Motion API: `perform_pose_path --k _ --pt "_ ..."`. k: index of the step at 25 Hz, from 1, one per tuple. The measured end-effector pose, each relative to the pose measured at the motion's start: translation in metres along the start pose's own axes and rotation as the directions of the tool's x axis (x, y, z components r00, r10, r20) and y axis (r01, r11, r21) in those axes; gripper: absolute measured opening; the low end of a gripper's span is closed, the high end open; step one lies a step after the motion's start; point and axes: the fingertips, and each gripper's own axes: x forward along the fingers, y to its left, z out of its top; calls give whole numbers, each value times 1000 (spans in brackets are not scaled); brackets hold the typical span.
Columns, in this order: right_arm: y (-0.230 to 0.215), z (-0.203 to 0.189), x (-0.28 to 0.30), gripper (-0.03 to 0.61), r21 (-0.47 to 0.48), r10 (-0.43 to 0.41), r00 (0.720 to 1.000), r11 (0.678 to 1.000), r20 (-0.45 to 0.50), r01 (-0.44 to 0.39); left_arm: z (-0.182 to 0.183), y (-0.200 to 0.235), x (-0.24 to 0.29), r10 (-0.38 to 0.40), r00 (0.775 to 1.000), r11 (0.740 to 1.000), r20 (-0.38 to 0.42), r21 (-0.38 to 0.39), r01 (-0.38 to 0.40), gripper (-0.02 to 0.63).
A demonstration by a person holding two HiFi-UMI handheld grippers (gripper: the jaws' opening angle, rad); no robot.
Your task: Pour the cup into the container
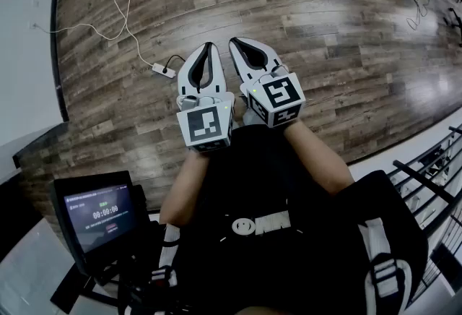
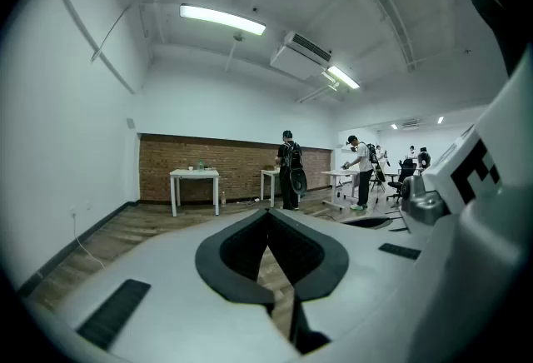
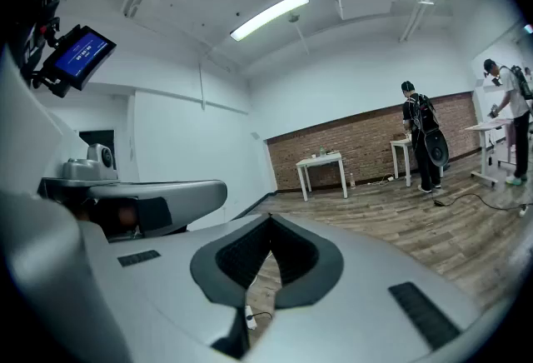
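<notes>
So far nothing of the pour is under way. You hold the left gripper [image 1: 209, 48] and the right gripper [image 1: 237, 42] side by side in front of your body, close together and aimed slightly downward over bare wooden floor [image 1: 325, 32]. Both pairs of jaws are clenched, tip against tip. Each gripper view shows only floorboards through the gap behind the tips, so neither one carries anything.

No view shows the cup or the container. Nothing lies below your hands but the floor, with a white power strip [image 1: 163, 71] and its cord off to your left. The small screen [image 1: 101, 214] sits low at your left side. The left gripper view looks across the room to a white desk [image 2: 194, 175] against the brick wall [image 2: 233, 161], with a few small items on top. They are too small to say whether the cup is among them. Other people [image 2: 289, 170] stand at desks further to the right.

This reads as the stage before the first step. The next move calls for walking or turning until the cup and container come into view. After that, one pair of jaws has to be released wide enough to take the cup by its side and keep it upright on the way to the container.
</notes>
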Motion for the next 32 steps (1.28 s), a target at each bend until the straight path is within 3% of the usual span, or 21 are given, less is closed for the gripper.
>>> perform_pose_path --k 9,22,32 --pt "-5 -2 -3 -5 10 -20 1000 1000 14 20 4 -2 -1 1 1000 1000 20 20 -2 3" --pt "-3 -6 -4 -5 -6 -6 1000 1000 28 6 -9 4 -11 71 997 997 13 31 -71 3" --pt "32 2 26 -5 -19 -21 1000 1000 4 21 -3 55 -13 50 999 999 3 -22 -50 3"
